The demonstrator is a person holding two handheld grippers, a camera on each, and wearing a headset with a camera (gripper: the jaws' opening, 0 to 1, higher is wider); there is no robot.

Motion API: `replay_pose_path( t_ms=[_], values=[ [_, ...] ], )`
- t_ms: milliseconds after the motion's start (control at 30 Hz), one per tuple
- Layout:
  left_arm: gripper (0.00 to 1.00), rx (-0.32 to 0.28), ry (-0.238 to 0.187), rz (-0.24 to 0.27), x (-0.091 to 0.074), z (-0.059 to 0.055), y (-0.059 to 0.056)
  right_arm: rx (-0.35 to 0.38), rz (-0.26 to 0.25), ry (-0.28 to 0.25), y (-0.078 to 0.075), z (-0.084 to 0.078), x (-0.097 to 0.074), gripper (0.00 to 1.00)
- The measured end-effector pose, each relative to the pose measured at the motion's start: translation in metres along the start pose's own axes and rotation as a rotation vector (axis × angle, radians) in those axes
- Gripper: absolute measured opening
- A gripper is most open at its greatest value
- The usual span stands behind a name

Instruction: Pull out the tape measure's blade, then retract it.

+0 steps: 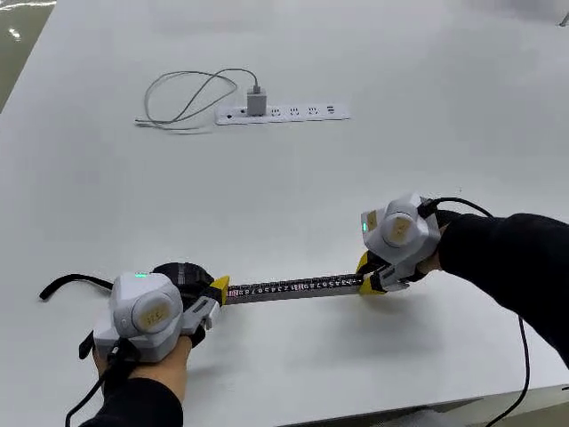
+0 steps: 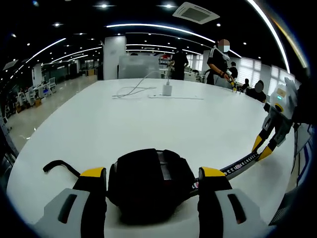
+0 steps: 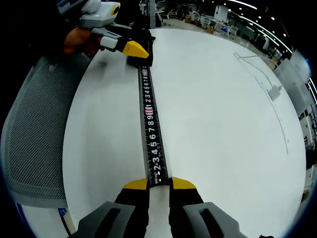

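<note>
Case (image 1: 182,273): gripped by left gripper (image 2: 151,172), near table's (image 1: 311,178) front edge.
Blade (image 3: 150,124): tip pinched by right gripper (image 3: 159,184) — stretched between both.

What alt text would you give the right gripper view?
The right tool pinches the end of a tape measure's blade, which stretches away across a white table to the black case. The left tool grips the case near the top of the view.
</note>
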State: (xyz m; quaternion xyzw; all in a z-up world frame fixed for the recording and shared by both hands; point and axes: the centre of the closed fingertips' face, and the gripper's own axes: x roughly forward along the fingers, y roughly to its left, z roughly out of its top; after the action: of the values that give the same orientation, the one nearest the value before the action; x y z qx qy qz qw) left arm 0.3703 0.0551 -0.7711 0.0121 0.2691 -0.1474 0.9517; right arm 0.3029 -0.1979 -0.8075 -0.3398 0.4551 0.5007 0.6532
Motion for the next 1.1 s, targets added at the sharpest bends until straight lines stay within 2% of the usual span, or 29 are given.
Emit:
replay_pose_path(
  t_ms=[133, 200, 267, 567, 633, 833, 1000, 1100],
  values=[
    [0.65, -0.013, -0.006, 0.029, -0.0023, 0.0009, 0.0035, 0.011, -0.003, 0.008, -0.0002, -0.0008, 0.0002, 0.1],
    [0.65, -0.007, -0.006, 0.036, -0.0025, 0.001, 0.0033, 0.071, -0.004, 0.004, -0.0021, -0.0007, 0.0003, 0.1],
    [0.65, -0.014, -0.001, 0.043, -0.0024, 0.001, 0.0034, 0.051, -0.007, 0.003, -0.0009, -0.0006, 0.0002, 0.1],
    [0.62, -0.003, 0.012, 0.023, -0.0016, 0.0002, 0.0041, 0.067, -0.01, 0.014, -0.0012, 0.0004, 0.0002, 0.09],
    [0.62, -0.005, 0.014, 0.022, -0.0017, -0.0003, 0.0037, 0.039, -0.003, 0.016, -0.0006, 0.0008, 0.0002, 0.09],
    [0.62, -0.006, 0.019, 0.023, -0.0016, -0.0008, 0.0037, 0.034, -0.007, 0.013, 0.0002, 0.0015, 0.0007, 0.09],
    [0.62, -0.003, 0.024, 0.018, -0.0017, -0.0013, 0.0031, 0.072, -0.002, -0.004, -0.001, 0.0033, 0.0014, 0.09],
    [0.62, 0.012, 0.023, 0.01, -0.0019, -0.0012, 0.0025, 0.049, -0.011, 0.006, 0.0015, 0.0044, 0.0023, 0.09]
  ],
)
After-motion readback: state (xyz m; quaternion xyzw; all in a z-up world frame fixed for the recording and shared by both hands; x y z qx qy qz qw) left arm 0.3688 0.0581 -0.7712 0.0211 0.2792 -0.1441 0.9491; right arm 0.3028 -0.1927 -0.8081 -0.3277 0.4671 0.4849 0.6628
